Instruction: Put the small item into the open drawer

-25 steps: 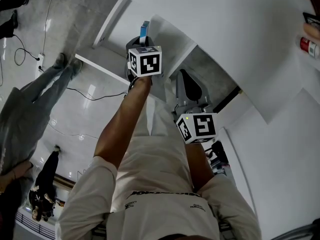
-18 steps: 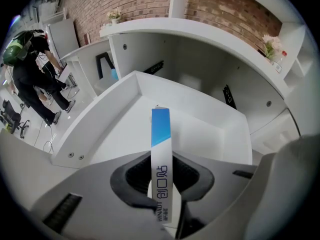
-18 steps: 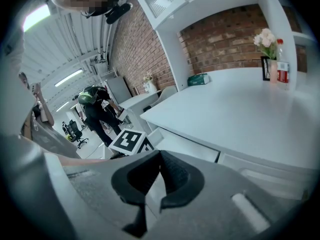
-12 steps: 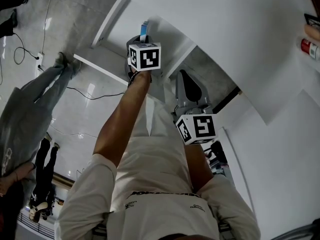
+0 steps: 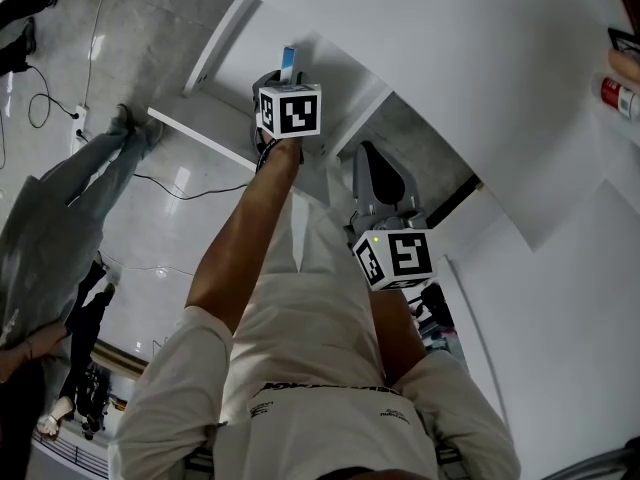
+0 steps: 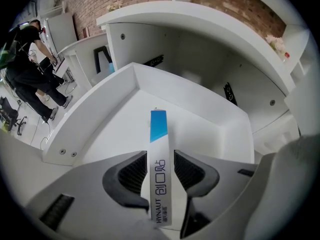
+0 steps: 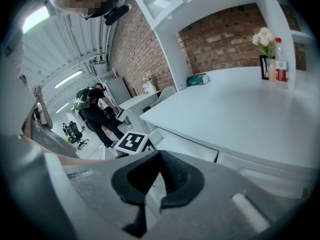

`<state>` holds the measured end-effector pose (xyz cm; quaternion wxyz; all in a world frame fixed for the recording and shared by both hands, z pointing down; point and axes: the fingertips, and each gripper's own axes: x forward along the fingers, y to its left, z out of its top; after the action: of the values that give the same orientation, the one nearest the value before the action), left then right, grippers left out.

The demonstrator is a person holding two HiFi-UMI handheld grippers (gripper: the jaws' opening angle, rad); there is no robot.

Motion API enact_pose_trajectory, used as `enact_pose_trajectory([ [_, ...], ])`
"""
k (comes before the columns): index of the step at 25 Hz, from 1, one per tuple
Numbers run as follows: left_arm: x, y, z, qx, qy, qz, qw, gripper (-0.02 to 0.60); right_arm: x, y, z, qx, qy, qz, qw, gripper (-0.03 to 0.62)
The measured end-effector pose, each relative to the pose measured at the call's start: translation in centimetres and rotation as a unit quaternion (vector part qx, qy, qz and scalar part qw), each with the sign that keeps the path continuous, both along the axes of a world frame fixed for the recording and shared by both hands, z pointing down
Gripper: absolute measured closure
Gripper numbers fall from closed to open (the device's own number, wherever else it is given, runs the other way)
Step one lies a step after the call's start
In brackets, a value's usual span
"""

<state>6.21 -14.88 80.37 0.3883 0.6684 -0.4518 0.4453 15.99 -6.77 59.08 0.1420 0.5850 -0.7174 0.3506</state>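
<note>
The small item (image 6: 159, 154) is a thin white strip pack with a blue end. It stands between the jaws of my left gripper (image 6: 156, 153), and its blue tip points into the open white drawer (image 6: 90, 119). The jaws are opening, and a narrow gap shows beside the strip. In the head view the left gripper (image 5: 280, 73) reaches over the drawer (image 5: 215, 118) with the item (image 5: 289, 63) sticking out ahead. My right gripper (image 5: 378, 173) hangs nearer the body, away from the drawer. Its jaws (image 7: 160, 154) are shut with nothing between them.
The white counter (image 7: 235, 109) spreads above the drawers, with a green box (image 7: 198, 79), a flower vase (image 7: 265, 44) and a red can (image 5: 620, 93) on it. People (image 5: 60, 218) stand on the floor at the left, near loose cables (image 5: 180, 193).
The left gripper has moved slightly farther over the drawer with the item. The people at the lower left have shifted. The right gripper has stayed put.
</note>
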Motion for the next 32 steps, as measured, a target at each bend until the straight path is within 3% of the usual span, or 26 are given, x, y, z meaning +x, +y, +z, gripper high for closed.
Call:
enact_pose_trajectory([
  [10,-0.4,-0.4,-3.0,0.022,0.02,-0.008,0.9995,0.408,0.0,-0.2,-2.1,0.014,0.009,0.007,1.0,0.595],
  [20,-1.9,-0.6,-10.9,0.075,0.046,-0.034,0.9956,0.409,-1.4,-0.6,-6.6,0.044,0.017,-0.018,0.999,0.595],
  [32,-2.3,1.9,-21.0,0.13,0.085,-0.026,0.9875,0.411,-3.2,-0.2,-13.7,0.09,0.015,-0.039,0.995,0.595],
])
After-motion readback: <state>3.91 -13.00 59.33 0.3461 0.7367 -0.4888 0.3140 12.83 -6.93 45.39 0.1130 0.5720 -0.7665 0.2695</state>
